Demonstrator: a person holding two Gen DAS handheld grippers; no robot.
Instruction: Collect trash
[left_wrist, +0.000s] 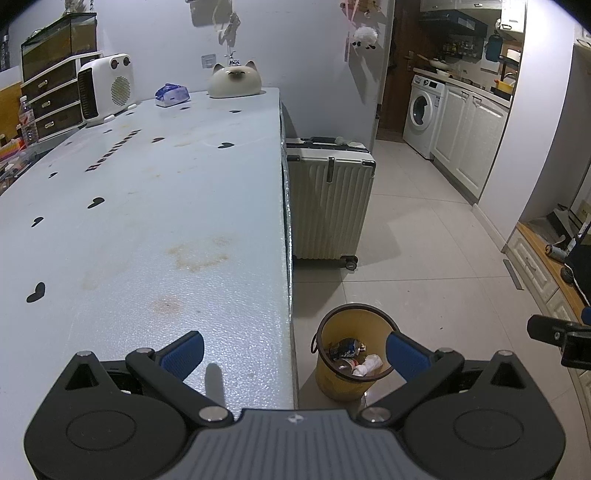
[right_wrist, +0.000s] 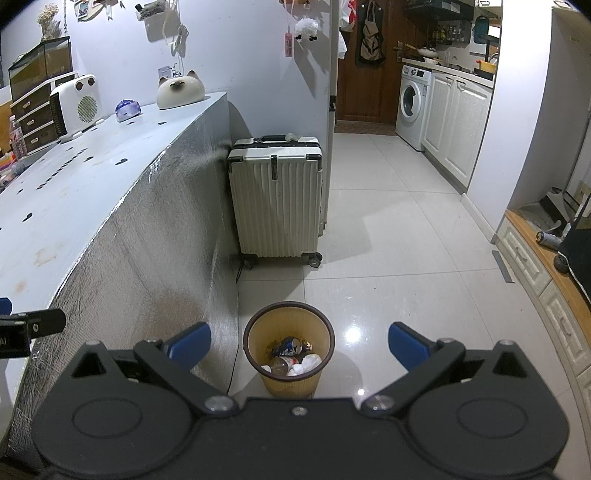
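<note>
A yellow waste bin (left_wrist: 332, 384) (right_wrist: 321, 354) stands on the tiled floor beside the table's side. Inside lie a crushed blue can (left_wrist: 345, 349) (right_wrist: 290, 345), crumpled white paper (left_wrist: 367, 363) (right_wrist: 310, 362) and a plastic bottle (right_wrist: 279, 364). My left gripper (left_wrist: 293, 352) is open over the table's right edge, empty, with the bin seen just beyond its right finger. My right gripper (right_wrist: 299, 343) is open above the floor, empty, with the bin straight ahead between its blue pads (right_wrist: 192, 345). The right gripper's tip (left_wrist: 554, 332) shows at the left view's right edge.
The pale table (left_wrist: 147, 221) (right_wrist: 74, 184) carries a white heater (left_wrist: 107, 86), a cat-shaped ornament (left_wrist: 234, 79), a blue tissue pack (left_wrist: 171, 94) and drawers (left_wrist: 51, 99). A white suitcase (left_wrist: 328, 199) (right_wrist: 277, 199) stands past the bin. A washing machine (right_wrist: 412, 103) and cabinets line the right.
</note>
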